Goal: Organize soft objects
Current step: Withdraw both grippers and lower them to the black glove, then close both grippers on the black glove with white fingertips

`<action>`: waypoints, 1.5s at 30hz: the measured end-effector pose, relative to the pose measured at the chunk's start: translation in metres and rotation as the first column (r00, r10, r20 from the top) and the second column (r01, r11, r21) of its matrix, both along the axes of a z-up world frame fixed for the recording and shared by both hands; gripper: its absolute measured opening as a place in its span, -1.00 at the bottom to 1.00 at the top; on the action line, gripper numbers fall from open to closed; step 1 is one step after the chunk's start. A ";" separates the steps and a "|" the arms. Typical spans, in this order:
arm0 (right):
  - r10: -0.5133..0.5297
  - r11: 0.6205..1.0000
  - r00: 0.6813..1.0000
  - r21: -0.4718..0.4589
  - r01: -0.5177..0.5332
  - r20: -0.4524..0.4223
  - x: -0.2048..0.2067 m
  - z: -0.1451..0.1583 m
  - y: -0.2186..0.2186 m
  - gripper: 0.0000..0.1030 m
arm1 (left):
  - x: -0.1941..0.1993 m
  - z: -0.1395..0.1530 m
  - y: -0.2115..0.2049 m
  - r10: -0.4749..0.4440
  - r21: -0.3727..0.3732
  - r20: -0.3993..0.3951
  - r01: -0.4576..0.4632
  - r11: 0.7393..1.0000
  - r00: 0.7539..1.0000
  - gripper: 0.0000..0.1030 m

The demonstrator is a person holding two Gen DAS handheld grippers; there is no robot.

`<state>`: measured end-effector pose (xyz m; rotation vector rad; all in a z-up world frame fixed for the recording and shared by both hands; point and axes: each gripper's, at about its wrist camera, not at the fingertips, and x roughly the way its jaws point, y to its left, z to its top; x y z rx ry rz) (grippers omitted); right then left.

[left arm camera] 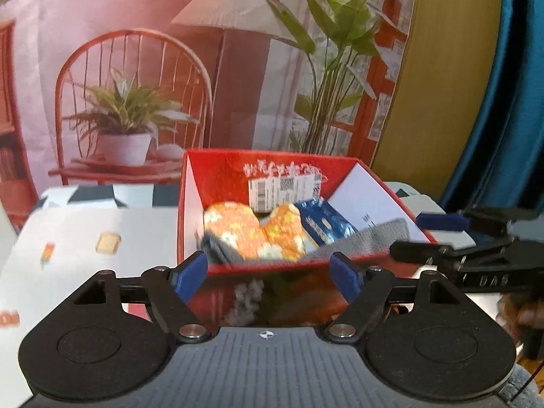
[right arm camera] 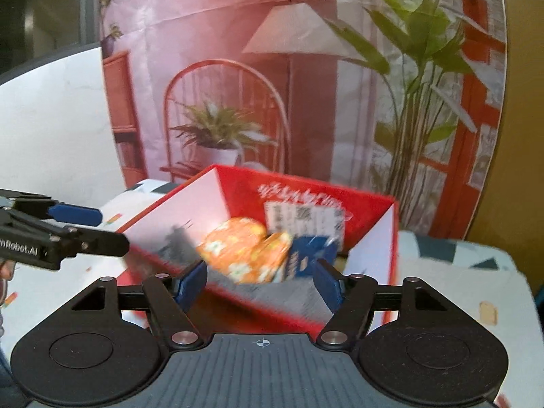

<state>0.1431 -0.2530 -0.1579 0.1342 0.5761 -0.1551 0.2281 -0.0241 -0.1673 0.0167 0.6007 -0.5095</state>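
Both pictures are blurry, so the small words printed on the red box [left arm camera: 217, 176] are hard to read. The near wall of the box is partly hidden behind the claws. Only a bit of a person's hand [left arm camera: 520, 309] shows at the right edge, under the other claw.

The left gripper [left arm camera: 268, 273] tips a little downward at the box. Its blue pads are spread apart with nothing between them. The right gripper [right arm camera: 260, 284] tips down the same way, and its pads are spread and empty too.

The orange flowered cloth [left arm camera: 258, 231] lies inside the box, past both claws and not touching them. A grey cloth [left arm camera: 360, 241] and a blue packet [left arm camera: 323, 221] lie beside it. The box sits on a white tablecloth [left arm camera: 85, 238].
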 end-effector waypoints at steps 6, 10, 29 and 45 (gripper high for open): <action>0.014 0.999 0.998 0.043 -0.011 -0.053 -0.025 -0.035 0.033 0.25 | -0.023 -0.030 0.013 0.019 -0.064 -0.074 -0.024 0.998 0.997 0.53; 0.013 0.998 0.994 0.066 -0.005 -0.109 -0.037 -0.059 0.044 0.20 | -0.031 -0.056 0.017 0.034 -0.068 -0.140 -0.044 0.997 0.990 0.45; -0.026 0.976 0.991 0.213 0.053 -0.128 -0.061 -0.100 0.036 0.19 | -0.040 -0.114 0.017 0.021 -0.137 -0.298 -0.064 0.988 0.954 0.17; -0.008 0.970 0.993 0.241 0.037 -0.118 -0.063 -0.098 0.042 -0.14 | -0.048 -0.111 0.020 0.038 -0.118 -0.265 -0.071 0.990 0.963 -0.24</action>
